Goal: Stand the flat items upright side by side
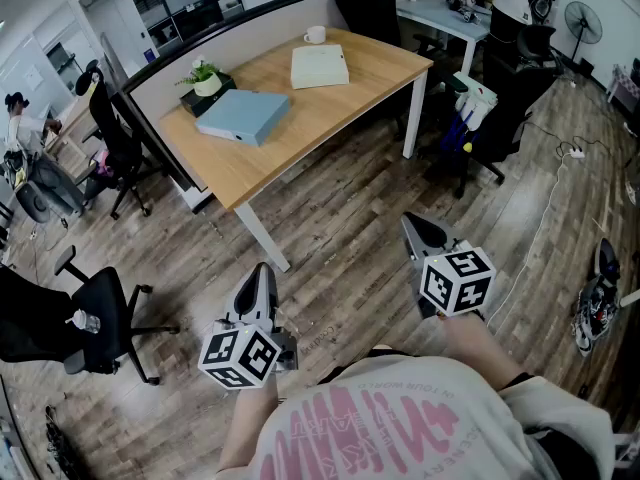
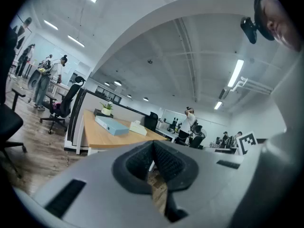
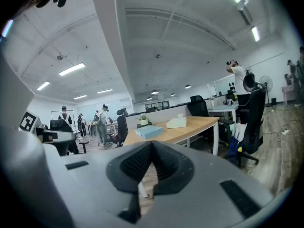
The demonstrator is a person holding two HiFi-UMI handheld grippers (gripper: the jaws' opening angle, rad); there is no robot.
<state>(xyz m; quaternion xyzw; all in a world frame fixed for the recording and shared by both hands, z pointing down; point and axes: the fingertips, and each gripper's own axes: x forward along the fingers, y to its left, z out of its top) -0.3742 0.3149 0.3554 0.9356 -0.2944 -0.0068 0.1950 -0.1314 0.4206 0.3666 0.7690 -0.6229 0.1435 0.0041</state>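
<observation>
A light blue flat box (image 1: pixel 244 115) and a cream flat box (image 1: pixel 320 66) lie flat on the wooden desk (image 1: pixel 300 128), well ahead of me. Both show again in the left gripper view as the blue box (image 2: pixel 112 125) and cream box (image 2: pixel 137 128), and in the right gripper view as the blue box (image 3: pixel 148 132) and cream box (image 3: pixel 176 123). My left gripper (image 1: pixel 263 274) is shut and empty over the floor near my body. My right gripper (image 1: pixel 416 227) is also shut and empty, short of the desk.
On the desk stand a small potted plant (image 1: pixel 206 80) on a dark tray and a white mug (image 1: pixel 315 35). A grey partition (image 1: pixel 240 28) backs the desk. Black office chairs (image 1: pixel 95 318) stand at the left and another chair (image 1: pixel 490 118) at the right. Cables lie on the wood floor (image 1: pixel 545 218).
</observation>
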